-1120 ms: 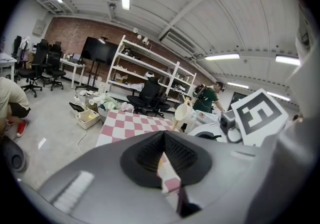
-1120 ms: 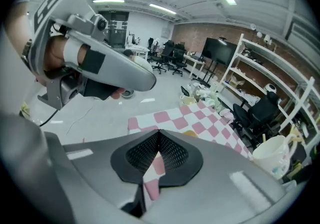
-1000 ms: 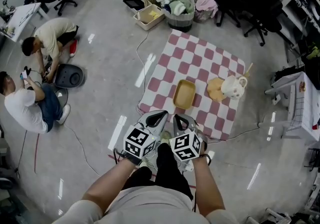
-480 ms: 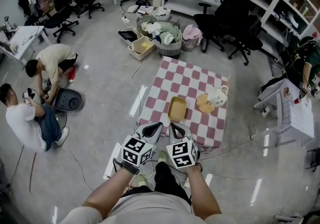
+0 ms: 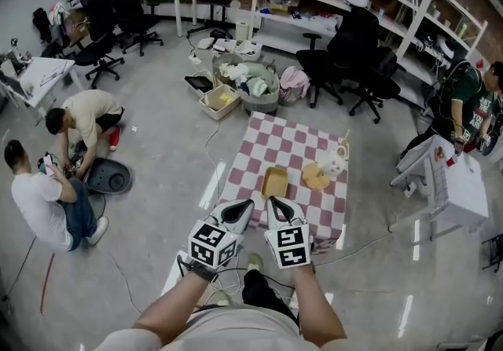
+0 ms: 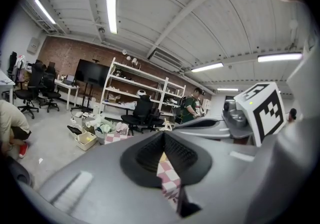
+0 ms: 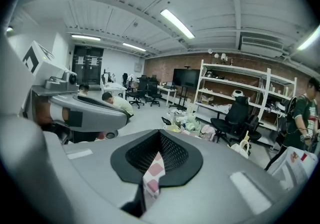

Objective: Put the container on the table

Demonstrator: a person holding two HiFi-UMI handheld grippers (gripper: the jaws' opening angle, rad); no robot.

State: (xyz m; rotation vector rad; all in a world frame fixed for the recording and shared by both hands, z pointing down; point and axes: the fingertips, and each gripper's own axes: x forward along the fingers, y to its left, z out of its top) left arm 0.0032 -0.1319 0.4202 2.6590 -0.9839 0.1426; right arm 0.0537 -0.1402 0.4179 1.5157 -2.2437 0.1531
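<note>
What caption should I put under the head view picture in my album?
Left gripper and right gripper, both shut, face a checked table with a yellow container and a white jug.

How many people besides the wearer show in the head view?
3: a person in beige crouching at left, a person in white just below them, and a person in green at the right edge. Others may be hidden.

The shallow, tan-yellow rectangular container (image 5: 274, 181) sits flat and open side up on the square table (image 5: 292, 144), which is draped in a pink-and-white checked cloth. It lies in the half of the table nearer the person, a little left of the middle. Its longer sides run away from the person, and it is wholly inside the cloth's edges.
</note>
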